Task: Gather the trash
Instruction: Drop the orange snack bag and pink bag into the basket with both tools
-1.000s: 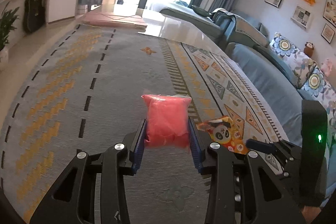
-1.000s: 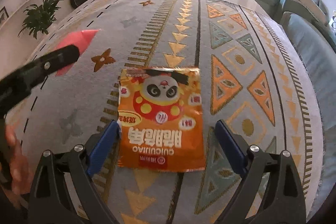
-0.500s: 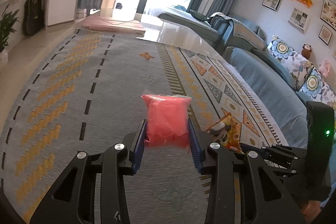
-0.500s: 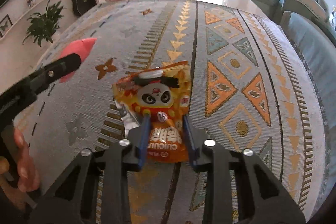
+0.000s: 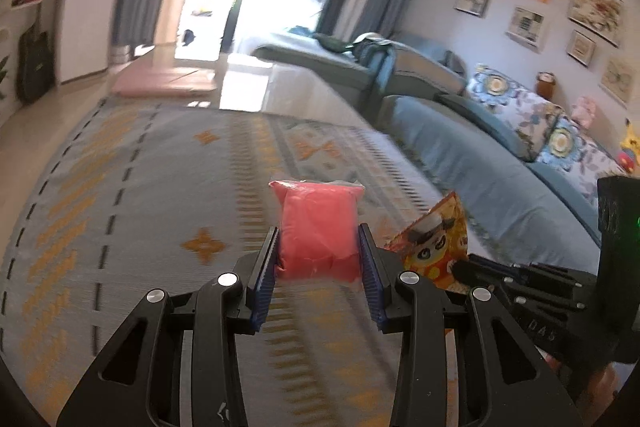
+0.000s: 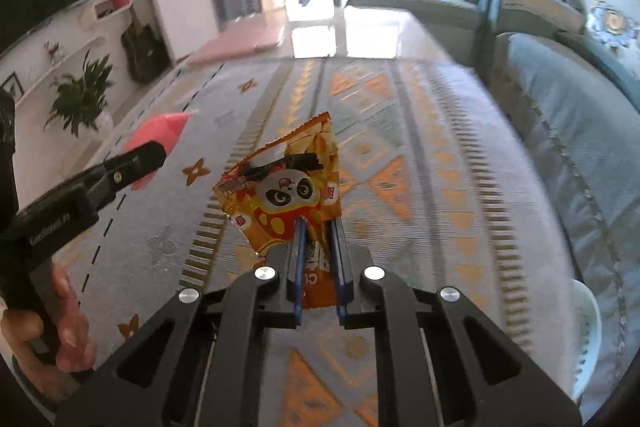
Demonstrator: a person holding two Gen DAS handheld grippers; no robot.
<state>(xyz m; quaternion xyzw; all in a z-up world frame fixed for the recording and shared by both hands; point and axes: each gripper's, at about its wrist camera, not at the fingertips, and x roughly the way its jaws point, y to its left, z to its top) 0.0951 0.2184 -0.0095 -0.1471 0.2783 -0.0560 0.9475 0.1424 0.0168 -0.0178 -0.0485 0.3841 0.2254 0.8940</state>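
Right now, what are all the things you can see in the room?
red packet: one, red, pinched in the left gripper.
snack bag: one, orange with a panda, pinched in the right gripper.
rug: one, grey with yellow patterns, on the floor.
sofa: one, blue, beside the rug.
flowered cushions: two, blue and white, on the sofa.
guitar: one, dark, against the wall.
plant: one, green, by the wall.
left gripper: one, black.
right gripper: one, black.
hand: one, holding the left gripper's handle.

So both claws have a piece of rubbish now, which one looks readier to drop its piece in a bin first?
Neither clearly. The left gripper clamps the pink packet, the right gripper has just closed on the panda snack bag, and both are lifted off the rug. No bin is visible.
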